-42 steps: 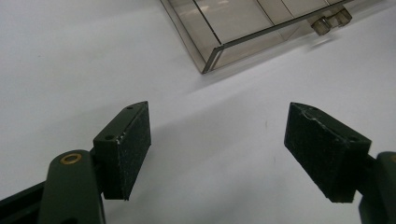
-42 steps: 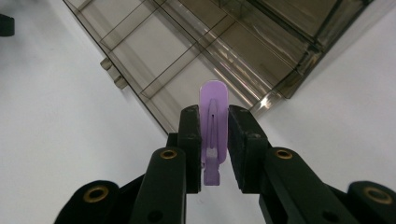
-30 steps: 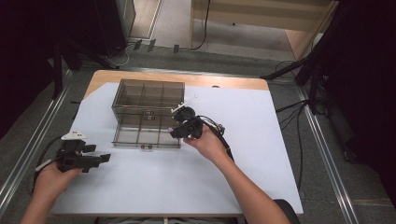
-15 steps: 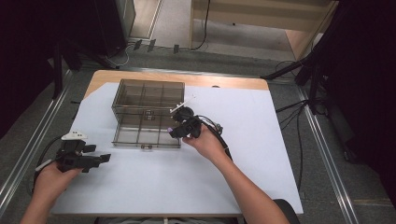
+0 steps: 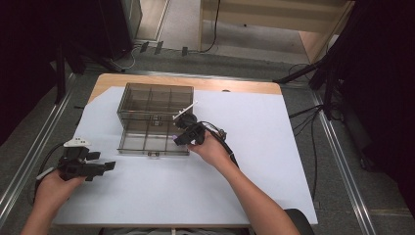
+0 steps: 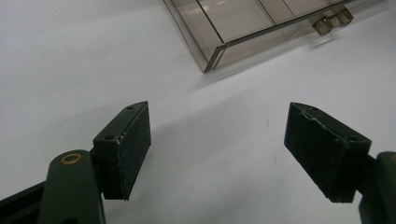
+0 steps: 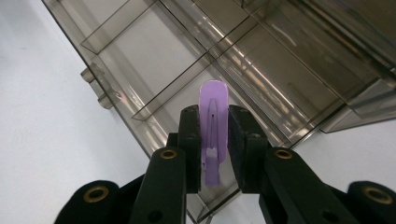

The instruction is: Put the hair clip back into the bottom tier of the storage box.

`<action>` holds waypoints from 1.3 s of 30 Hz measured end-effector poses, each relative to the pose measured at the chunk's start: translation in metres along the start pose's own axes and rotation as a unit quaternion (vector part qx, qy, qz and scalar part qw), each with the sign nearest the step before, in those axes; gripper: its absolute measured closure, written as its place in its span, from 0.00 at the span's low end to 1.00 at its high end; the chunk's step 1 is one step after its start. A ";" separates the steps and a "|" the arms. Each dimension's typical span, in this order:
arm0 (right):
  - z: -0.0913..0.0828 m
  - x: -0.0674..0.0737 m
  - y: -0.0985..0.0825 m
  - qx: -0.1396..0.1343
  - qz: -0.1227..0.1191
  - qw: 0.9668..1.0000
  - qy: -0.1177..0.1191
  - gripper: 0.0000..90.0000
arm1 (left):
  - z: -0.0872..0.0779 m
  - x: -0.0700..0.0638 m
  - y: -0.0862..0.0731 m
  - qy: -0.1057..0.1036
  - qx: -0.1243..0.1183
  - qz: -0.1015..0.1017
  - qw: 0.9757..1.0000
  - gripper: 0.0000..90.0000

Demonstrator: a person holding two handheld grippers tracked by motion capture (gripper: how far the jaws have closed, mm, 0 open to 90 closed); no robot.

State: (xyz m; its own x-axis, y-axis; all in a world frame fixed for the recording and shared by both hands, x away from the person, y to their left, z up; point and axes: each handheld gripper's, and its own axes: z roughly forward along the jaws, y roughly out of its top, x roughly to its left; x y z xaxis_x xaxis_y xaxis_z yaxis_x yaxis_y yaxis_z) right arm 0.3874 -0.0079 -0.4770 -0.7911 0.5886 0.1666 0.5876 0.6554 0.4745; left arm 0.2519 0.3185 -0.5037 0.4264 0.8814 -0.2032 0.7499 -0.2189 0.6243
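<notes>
Compartment box (image 5: 152, 117), smoky clear plastic, lid open, sits on the white sheet (image 5: 274, 161) toward the table's far left. Right gripper (image 7: 213, 135) hangs over its near tray with jaws clamped on a small purple clip (image 7: 212, 135), just above a divider. Risk: releasing here could land the clip on the divider wall or in the wrong cell, or it could bounce out. Left gripper (image 6: 215, 154) rests wide, holding nothing, near the box corner, so the box could slide if bumped.
</notes>
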 end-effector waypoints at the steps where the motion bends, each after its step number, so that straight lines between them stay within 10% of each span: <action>1: 0.000 0.000 0.000 0.000 0.000 1.000 0.000 0.86 | 0.000 0.000 0.000 0.000 0.000 0.000 1.000 0.26; 39: 0.019 0.004 0.001 0.036 -0.012 0.999 -0.020 0.85 | -0.003 0.000 -0.004 0.003 -0.002 -0.005 1.000 0.26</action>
State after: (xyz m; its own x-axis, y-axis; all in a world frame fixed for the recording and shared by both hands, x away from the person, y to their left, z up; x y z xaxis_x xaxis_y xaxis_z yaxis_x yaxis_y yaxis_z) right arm 0.3875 0.0040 -0.4923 -0.7987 0.5896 0.1204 0.5802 0.7014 0.4140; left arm 0.2474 0.3209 -0.5042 0.4151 0.8864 -0.2049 0.7523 -0.2078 0.6252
